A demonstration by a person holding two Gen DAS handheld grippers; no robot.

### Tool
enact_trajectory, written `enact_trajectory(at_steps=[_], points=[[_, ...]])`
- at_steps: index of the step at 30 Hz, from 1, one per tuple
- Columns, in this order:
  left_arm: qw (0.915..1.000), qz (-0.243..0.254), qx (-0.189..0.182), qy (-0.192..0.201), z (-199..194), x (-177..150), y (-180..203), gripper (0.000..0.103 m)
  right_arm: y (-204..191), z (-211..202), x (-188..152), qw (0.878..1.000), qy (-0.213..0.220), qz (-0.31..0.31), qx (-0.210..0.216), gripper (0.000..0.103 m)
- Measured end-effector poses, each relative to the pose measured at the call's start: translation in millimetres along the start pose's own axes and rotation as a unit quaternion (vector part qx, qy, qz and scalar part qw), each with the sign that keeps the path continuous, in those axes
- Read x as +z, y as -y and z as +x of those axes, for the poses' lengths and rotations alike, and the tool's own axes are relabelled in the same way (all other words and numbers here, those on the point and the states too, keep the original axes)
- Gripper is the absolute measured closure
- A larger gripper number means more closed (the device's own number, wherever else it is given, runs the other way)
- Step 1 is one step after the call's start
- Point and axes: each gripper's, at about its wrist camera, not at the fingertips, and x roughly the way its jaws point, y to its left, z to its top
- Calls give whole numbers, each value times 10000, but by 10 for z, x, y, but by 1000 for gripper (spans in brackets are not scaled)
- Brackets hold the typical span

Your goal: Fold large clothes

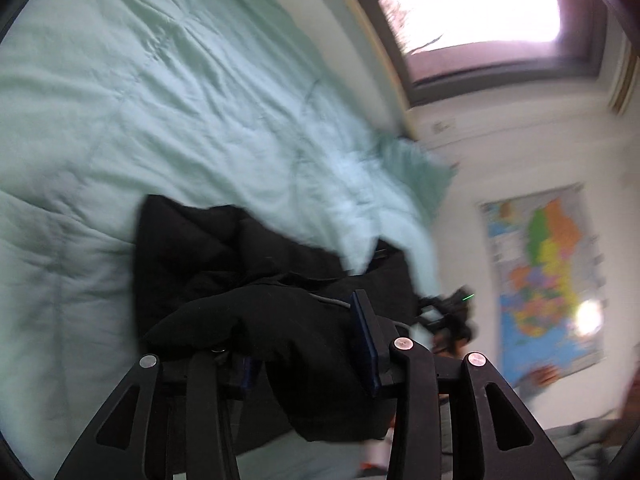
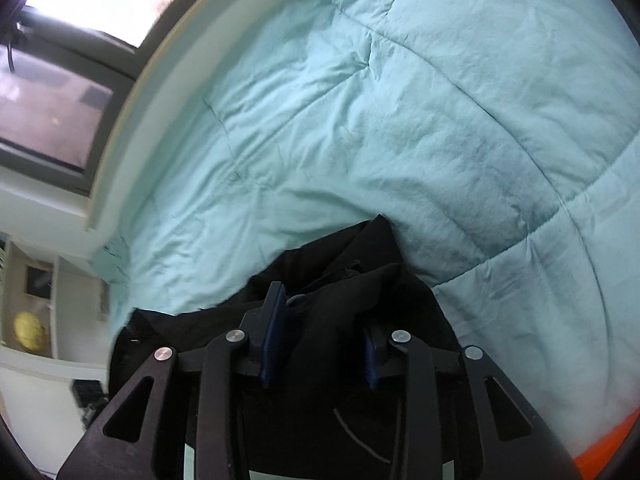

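1. You are working with a black padded jacket [image 1: 224, 248], and it is lying partly on the bed, over the pale mint quilt [image 1: 140, 92], while its near edge is being held up at both tongs.
2. In the left wrist view, a thick bunched fold of the jacket is sitting between the two blue pads of your left tongs [image 1: 308, 356]; the pads are pressing in on the cloth from both sides, so these tongs are clamping the jacket.
3. From that grip, the cloth is hanging down below the pads and also running forward and away from the tongs, where its quilted panel is resting flat on the quilt.
4. In the right wrist view, your right tongs [image 2: 320, 344] are likewise gripping a raised ridge of the jacket [image 2: 352, 280], with black fabric filling the gap between the blue pads.
5. Beyond those pads, the jacket is rising to a peak against the quilt [image 2: 400, 120], and more of it is draping down under the tongs, where a thin dark cord [image 2: 356, 436] is showing.
6. Your other tongs [image 1: 448, 312] are appearing to the right in the left wrist view, blurred, close to the far edge of the jacket.
7. Farther out, a window [image 1: 476, 20] is glowing above the bed, and a coloured map [image 1: 548, 280] is hanging on the white wall.
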Motion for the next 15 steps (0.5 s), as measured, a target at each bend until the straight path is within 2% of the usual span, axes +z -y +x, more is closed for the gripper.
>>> enact_trajectory(at_steps=[1,3,6,7,8,10,12,15], points=[[9995,-90,-293,74,-44,25,-1,61,21,-42,7,9998,49,101,189,56],[9990,-37,-428,148,-86,43,77,56,4,-123,53,9996,185,90,183,54],[9994,310,169,55,-93,17,264,51,-153,-328,102,9986,479,-218,18,50],[9987,374,343,36,-80,5,300,50,-237,-377,112,9975,560,-425,-85,43],[9973,458,568,14,-64,-12,339,49,-300,-388,111,9960,606,-605,-243,24],[9949,560,843,43,-54,-23,379,47,-422,-345,69,9898,732,-1025,-664,10],[9947,492,888,162,-100,-4,370,45,-458,-195,44,9873,599,-1262,-761,10],[9950,307,817,494,-237,43,268,42,-507,180,34,9757,311,-1741,-1296,10]])
